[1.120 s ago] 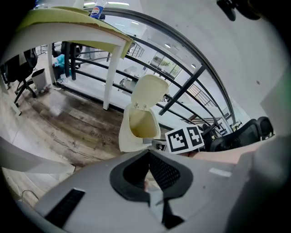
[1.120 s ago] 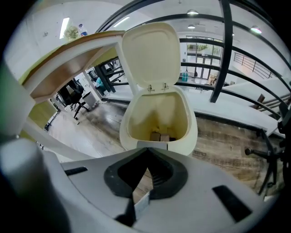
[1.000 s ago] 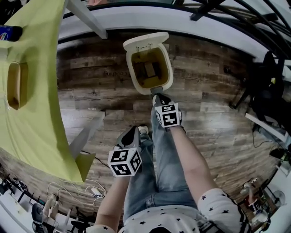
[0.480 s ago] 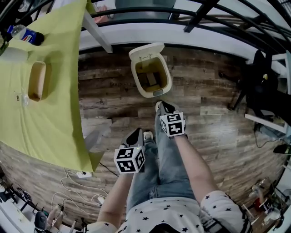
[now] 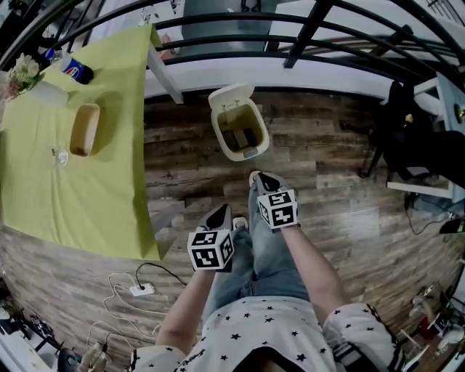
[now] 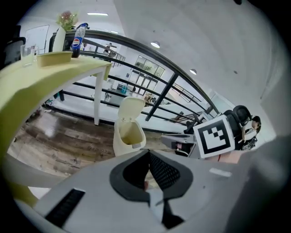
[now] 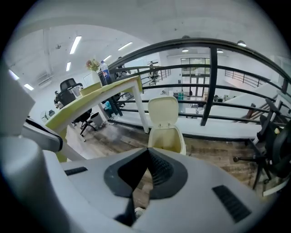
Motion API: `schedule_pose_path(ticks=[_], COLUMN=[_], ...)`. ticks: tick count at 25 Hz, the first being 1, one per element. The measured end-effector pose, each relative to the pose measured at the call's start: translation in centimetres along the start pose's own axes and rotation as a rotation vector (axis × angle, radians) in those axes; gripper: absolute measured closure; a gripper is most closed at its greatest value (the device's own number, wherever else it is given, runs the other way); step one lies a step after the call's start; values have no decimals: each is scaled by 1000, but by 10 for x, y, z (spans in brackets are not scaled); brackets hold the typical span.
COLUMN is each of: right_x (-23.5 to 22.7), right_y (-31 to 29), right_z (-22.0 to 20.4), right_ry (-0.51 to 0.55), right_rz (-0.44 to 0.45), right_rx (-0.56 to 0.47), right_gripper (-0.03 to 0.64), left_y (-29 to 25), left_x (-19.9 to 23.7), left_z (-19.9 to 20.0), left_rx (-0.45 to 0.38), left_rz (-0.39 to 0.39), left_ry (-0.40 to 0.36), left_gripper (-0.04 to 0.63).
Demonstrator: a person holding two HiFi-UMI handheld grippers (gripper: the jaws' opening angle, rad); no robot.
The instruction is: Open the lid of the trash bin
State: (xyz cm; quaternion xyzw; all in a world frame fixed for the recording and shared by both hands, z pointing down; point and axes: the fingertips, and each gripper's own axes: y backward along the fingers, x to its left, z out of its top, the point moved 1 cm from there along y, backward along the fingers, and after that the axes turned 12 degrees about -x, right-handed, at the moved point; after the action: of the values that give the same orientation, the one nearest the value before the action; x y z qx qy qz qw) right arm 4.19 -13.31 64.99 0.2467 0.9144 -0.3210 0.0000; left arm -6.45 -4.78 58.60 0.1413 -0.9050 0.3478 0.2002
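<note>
On the wooden floor near the railing (image 5: 240, 18), off the corner of the green-clothed table (image 5: 73, 182), the trash bin (image 5: 240, 134) stands well apart from both grippers. Its lid (image 5: 231, 94) is already raised, upright on the hinge at the railing side, so the task appears complete. The bin mouth faces upward, and its long axis runs from the hinge toward the person. The left gripper (image 5: 218, 214) and right gripper (image 5: 263, 180) have their jaws closed tip to tip, with nothing between them.

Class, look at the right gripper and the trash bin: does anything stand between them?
Nothing visible does. Only bare wooden floor lies between the right gripper and the trash bin, whose lid already stands open. The jaws are together, holding nothing.
</note>
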Motion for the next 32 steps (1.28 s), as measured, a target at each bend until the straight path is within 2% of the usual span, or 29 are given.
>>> schedule_pose_path(ticks=[8,19,32], right_x=[21,40,71], right_y=[67,139,189], right_z=[32,60,85], right_ry=[24,77,56], right_rz=[2,28,58], right_rx=[-68,-139,-219], right_gripper=[624,624,624], left_y=[28,62,98], left_x=[-36,-69,-73], left_z=[19,29,55], left_rx=[-31,-83,-161], left_rz=[-59,-74,-93], left_ry=[-96,-121,-139], left_gripper=[583,583,583])
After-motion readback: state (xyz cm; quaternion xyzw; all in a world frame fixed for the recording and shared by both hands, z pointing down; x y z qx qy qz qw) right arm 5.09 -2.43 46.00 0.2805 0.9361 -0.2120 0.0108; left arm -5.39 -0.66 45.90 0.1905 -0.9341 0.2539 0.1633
